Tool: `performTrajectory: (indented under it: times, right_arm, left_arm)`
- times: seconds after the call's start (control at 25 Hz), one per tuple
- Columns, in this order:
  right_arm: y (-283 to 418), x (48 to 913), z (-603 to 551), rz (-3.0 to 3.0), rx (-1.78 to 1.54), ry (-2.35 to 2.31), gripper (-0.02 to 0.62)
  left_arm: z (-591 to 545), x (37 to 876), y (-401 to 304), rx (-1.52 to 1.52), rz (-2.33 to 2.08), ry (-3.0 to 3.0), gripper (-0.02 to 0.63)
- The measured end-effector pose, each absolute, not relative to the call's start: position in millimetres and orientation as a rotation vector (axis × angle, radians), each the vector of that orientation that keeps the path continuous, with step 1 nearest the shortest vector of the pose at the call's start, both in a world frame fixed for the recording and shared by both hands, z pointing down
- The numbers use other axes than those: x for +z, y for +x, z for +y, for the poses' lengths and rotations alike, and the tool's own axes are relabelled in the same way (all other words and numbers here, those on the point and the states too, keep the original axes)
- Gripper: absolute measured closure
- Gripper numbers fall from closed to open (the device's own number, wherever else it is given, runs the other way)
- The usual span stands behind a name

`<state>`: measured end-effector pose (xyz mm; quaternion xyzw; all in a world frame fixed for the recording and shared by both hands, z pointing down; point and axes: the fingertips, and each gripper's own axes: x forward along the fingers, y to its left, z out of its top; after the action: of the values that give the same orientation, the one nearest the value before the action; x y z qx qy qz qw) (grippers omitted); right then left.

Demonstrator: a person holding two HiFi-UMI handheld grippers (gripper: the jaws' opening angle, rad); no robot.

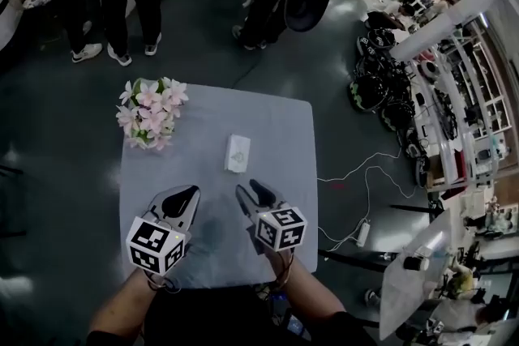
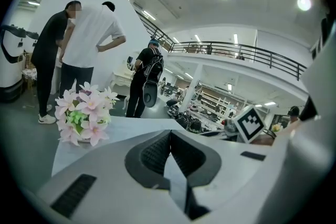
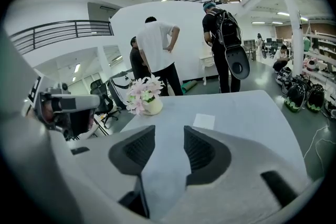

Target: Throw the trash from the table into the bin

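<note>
white paper trash point(image 1: 238, 153): on counter point(image 1: 280, 121), just ahead of right gripper point(image 3: 169, 130) jaws, untouched. right jaws parted, empty. left gripper point(image 2: 169, 134) jaws closed, empty. bin unseen; everything remains.

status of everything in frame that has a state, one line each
left gripper: shut, empty
right gripper: open, empty
paper: flat on table, untouched, ahead of both grippers
flowers: upright in pot, far left corner
bin: not in view
</note>
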<state>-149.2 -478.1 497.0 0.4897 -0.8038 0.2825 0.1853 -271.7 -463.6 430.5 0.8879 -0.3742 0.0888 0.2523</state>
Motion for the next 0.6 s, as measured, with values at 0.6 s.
performTrajectory:
  times: [0.6]
  right_arm:
    - [-138.7,579.4,-539.6,-2.139,0.864,1.309,0.373]
  left_arm:
    - [-503.4,494.2,-262.8,0.261,-1.028,2.322,0.592]
